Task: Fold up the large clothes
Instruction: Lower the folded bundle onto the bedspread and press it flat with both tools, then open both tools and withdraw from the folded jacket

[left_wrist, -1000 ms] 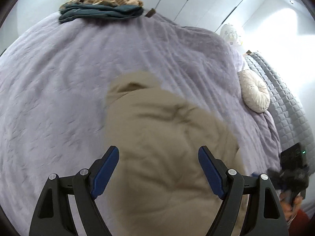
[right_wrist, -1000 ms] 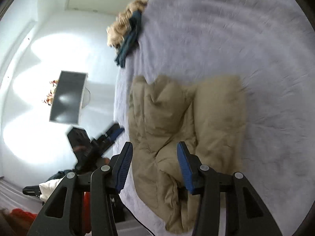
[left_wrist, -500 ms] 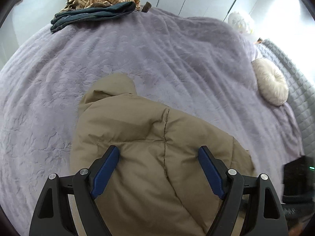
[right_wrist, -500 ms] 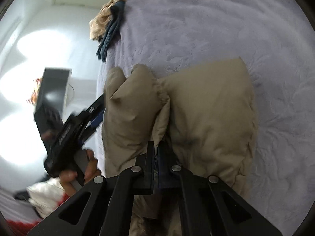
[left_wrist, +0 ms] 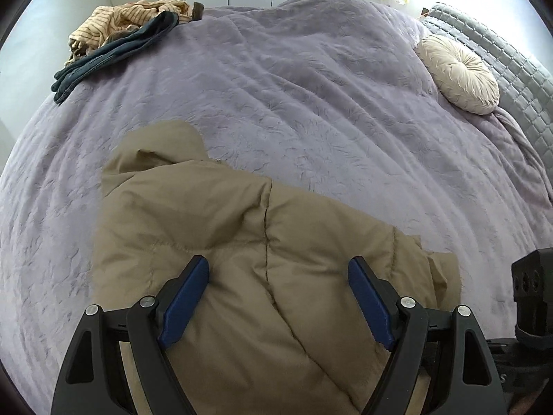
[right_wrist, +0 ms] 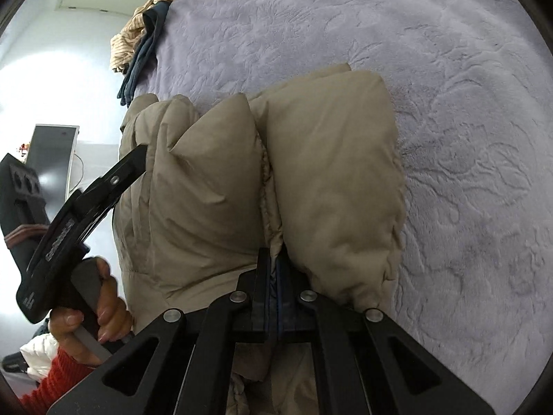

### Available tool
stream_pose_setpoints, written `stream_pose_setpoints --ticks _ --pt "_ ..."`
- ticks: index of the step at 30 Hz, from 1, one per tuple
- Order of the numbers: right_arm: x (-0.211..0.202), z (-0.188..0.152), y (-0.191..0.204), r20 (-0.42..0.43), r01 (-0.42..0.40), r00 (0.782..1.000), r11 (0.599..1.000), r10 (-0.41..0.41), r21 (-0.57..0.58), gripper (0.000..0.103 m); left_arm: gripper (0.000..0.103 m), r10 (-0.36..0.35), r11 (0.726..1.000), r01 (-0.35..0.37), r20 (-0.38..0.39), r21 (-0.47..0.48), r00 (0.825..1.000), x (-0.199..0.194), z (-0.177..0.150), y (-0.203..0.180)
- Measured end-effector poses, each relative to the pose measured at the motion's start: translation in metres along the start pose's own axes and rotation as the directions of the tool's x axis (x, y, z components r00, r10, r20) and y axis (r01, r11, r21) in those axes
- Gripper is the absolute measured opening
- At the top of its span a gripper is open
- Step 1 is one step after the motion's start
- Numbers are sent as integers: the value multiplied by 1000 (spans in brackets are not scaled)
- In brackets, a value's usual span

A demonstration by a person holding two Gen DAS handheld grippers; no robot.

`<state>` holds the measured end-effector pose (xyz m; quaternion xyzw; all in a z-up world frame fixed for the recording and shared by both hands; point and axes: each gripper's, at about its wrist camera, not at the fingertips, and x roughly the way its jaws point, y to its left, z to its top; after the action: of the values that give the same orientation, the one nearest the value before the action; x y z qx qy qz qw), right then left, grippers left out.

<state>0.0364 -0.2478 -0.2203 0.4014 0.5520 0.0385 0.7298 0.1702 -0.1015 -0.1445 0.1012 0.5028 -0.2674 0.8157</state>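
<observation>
A tan puffy jacket [left_wrist: 242, 235] lies bunched on the purple bedspread [left_wrist: 293, 97], its hood pointing to the far left. My left gripper [left_wrist: 278, 297] is open and hovers just above the jacket's near part, holding nothing. In the right wrist view the same jacket [right_wrist: 321, 173] rises in puffy folds. My right gripper [right_wrist: 273, 269] is shut on a seam of the jacket between two folds. The left gripper [right_wrist: 100, 190] shows at the jacket's left edge, held by a hand.
A pile of striped tan and dark blue clothes [left_wrist: 117, 41] lies at the bed's far left corner. A round cream cushion [left_wrist: 459, 72] and a grey quilted headboard [left_wrist: 518, 79] are at the right. A monitor [right_wrist: 52, 159] stands beyond the bed's edge.
My right gripper has closed on the jacket's seam and moved in close. My left gripper stayed open and shifted so more of the jacket lies under it.
</observation>
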Motion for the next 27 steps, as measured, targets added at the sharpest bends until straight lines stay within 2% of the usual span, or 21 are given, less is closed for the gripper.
stream_pose_setpoints --ticks 4,11,16,26,27 --pt "-8 -4 17 2 49 999 998 -49 -28 3 83 5 1000 -5 -2 -21 1000 -31 -10 7" --pt "-42 -30 41 29 172 985 982 -170 -81 3 83 -27 997 22 -57 -79 998 -76 -43 22" --pt "-64 -55 54 35 206 978 975 -204 -87 3 83 -29 991 20 -66 -132 997 -109 -66 30" --pt "-92 -98 80 36 261 965 958 -259 -122 4 83 2 987 -16 -87 -160 996 -158 -95 35" --pt "-95 -102 83 39 262 965 957 -259 -123 4 86 4 987 -18 -88 -160 996 -160 -96 36"
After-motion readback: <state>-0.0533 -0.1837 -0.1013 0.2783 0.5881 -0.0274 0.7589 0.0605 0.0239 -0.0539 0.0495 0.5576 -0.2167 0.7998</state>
